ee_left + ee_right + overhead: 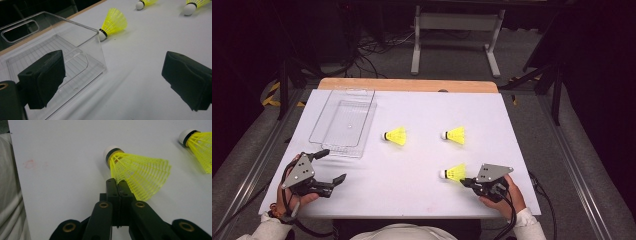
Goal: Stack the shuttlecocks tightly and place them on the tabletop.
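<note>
Three yellow shuttlecocks with white corks lie on the white table. One (397, 135) is near the clear tray, one (455, 135) is farther right, and one (454, 173) is nearest the front. My right gripper (465, 181) is shut on the skirt rim of that front shuttlecock (140, 175), its jaws (117, 182) pressed together at the mesh edge. The shuttlecock still rests on the table. My left gripper (333, 165) stands open at the front left with nothing between its jaws (112, 77). It faces the tray's near corner and the shuttlecock beside it (112, 23).
A clear plastic tray (319, 125) with a handle slot lies at the back left, its near wall (97, 47) just ahead of the left gripper. A white sleeve (10, 195) lies beside the table's front edge. Table legs and cables are on the floor beyond the table.
</note>
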### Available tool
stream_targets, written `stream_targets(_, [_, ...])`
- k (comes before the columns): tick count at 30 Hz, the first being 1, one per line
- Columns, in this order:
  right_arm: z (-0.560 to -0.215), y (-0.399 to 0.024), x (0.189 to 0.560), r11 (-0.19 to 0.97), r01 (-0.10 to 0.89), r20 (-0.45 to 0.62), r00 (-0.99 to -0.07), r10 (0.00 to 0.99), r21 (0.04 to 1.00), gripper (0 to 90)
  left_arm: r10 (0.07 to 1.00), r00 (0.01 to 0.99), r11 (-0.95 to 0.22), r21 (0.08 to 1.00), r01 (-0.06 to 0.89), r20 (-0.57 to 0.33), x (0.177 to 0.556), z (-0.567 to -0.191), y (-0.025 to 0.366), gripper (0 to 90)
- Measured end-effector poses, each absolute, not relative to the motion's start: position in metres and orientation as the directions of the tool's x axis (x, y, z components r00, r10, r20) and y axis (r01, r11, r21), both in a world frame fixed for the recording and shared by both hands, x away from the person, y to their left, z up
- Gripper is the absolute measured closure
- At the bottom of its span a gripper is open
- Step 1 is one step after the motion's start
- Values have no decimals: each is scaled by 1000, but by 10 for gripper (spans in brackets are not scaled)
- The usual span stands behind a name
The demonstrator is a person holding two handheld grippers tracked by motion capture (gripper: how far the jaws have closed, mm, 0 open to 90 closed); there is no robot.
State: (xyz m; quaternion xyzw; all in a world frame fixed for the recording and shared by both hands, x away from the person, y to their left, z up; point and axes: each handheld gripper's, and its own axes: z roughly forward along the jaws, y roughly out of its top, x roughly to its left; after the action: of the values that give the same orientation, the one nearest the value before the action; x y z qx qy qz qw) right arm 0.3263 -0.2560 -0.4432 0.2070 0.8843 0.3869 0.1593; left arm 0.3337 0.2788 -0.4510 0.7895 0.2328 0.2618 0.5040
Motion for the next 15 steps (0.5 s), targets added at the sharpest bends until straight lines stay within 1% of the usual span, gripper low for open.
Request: stream_targets(15, [-436, -261, 324, 556, 212, -146, -835, 531, 804, 900, 627, 759, -382, 919, 100, 178, 334, -451, 279, 60])
